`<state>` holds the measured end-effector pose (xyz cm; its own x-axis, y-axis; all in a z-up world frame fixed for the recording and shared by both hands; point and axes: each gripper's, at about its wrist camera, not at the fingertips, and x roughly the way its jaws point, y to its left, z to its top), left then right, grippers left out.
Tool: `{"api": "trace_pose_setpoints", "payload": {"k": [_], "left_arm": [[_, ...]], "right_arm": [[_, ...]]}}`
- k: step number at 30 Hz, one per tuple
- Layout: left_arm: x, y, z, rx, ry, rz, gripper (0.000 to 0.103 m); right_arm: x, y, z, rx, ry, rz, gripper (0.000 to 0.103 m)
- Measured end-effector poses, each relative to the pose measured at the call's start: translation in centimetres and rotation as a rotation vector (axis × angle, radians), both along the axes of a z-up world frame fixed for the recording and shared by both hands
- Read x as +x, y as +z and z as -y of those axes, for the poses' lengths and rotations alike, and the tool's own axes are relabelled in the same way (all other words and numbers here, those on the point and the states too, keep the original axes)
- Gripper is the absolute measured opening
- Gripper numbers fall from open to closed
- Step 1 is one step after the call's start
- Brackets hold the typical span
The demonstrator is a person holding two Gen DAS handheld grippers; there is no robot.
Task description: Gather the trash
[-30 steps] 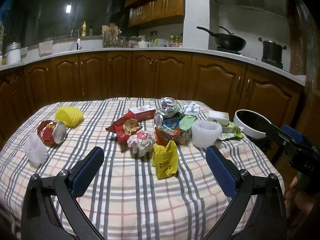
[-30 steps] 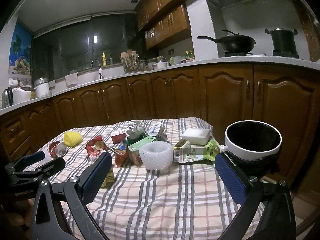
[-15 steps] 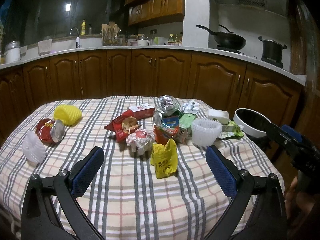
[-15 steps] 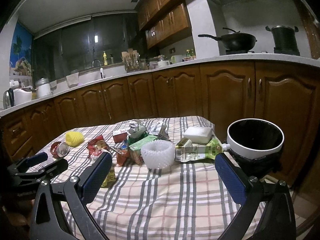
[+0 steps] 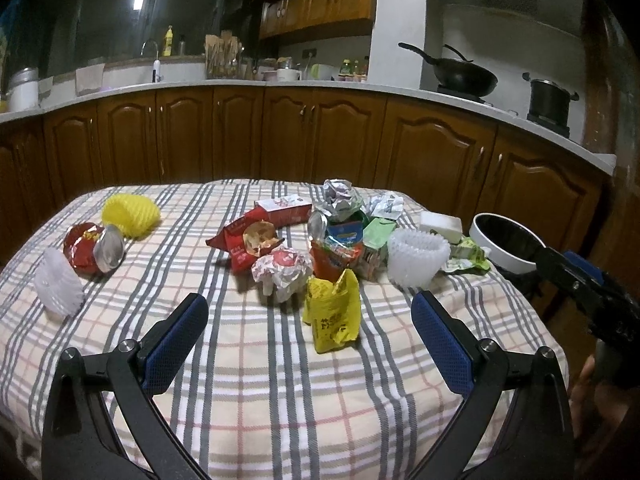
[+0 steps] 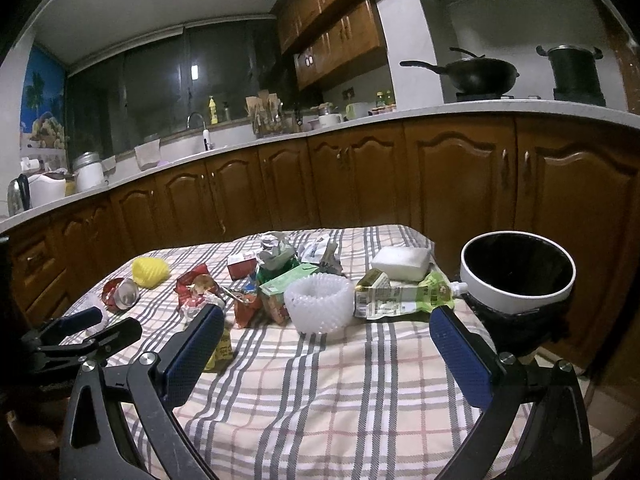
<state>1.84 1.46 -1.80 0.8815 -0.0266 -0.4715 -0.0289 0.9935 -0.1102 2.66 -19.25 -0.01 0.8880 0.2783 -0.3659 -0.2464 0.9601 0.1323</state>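
Note:
Trash lies on a plaid-covered table (image 5: pixel 260 380): a yellow wrapper (image 5: pixel 332 312), a crumpled white-red wrapper (image 5: pixel 282 270), a red snack bag (image 5: pixel 244 240), a white foam net (image 5: pixel 416 254), a crushed red can (image 5: pixel 92 246), a yellow foam net (image 5: pixel 130 216) and a white foam net (image 5: pixel 58 286) at the left. A white-rimmed bin (image 6: pixel 518 278) stands off the table's right edge. My left gripper (image 5: pixel 308 316) is open and empty, just before the yellow wrapper. My right gripper (image 6: pixel 326 334) is open and empty, near the white foam net (image 6: pixel 318 302).
A white sponge block (image 6: pixel 402 262) and a green pouch (image 6: pixel 404 294) lie by the bin. Wooden cabinets (image 5: pixel 320 140) run behind the table, with a wok (image 5: pixel 460 76) and pot (image 5: pixel 550 98) on the counter.
Both grippers have drawn slightly back and up from the table; the trash sits a little lower in view. Nothing was taken hold of.

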Motion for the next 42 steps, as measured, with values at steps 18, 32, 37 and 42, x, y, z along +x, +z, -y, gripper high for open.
{"api": "trace_pose_setpoints", "payload": {"k": [18, 32, 37, 42], "left_arm": [[4.5, -2.4, -0.1, -0.061, -0.045, -0.141, 0.1], [9.4, -4.7, 0.8, -0.074, -0.104, -0.273, 0.082], [10.3, -5.5, 0.8, -0.082, -0.127, -0.311, 0.058], [10.8, -6.0, 0.9, -0.104, -0.153, -0.334, 0.033]], "right_arm": [[5.3, -2.1, 0.8, 0.053, 0.04, -0.145, 0.097], [13.0, -4.6, -0.4, 0.08, 0.106, -0.32, 0.081], [14.9, -5.6, -0.5, 0.089, 0.113, -0.373, 0.067], [14.9, -6.0, -0.9, 0.083, 0.121, -0.383, 0.024]]}}
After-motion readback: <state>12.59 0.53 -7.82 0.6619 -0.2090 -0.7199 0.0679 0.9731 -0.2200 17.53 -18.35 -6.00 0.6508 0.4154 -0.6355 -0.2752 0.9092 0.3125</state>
